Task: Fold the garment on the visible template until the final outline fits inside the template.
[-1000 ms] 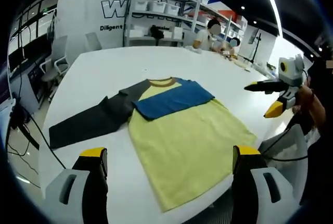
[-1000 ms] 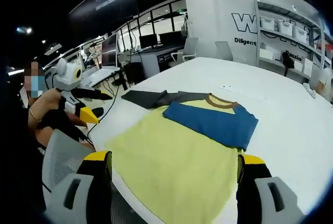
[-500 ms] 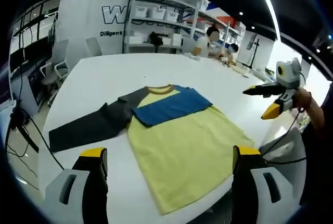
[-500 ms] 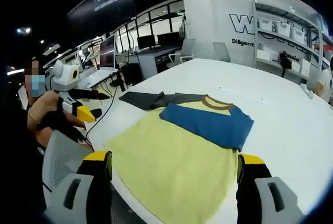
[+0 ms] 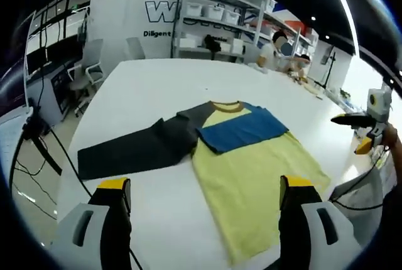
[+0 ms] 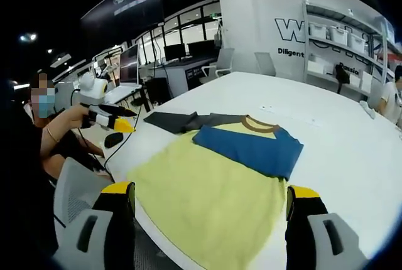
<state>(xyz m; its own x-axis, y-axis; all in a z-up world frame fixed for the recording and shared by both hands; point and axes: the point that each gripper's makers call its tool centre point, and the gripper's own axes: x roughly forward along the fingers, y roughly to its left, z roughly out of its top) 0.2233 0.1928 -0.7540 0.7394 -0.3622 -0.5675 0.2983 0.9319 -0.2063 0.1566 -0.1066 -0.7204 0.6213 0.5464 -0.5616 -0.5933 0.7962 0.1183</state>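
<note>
A yellow shirt is spread flat at frame centre on a white table, its blue sleeve folded in, its dark sleeve outstretched. Both the left gripper and the right gripper are held back with jaws wide and empty, presumably before that sleeve is folded.

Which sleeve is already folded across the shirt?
The blue sleeve, lying across the yellow chest below the collar. The dark grey sleeve lies stretched out flat on the white table.
</note>
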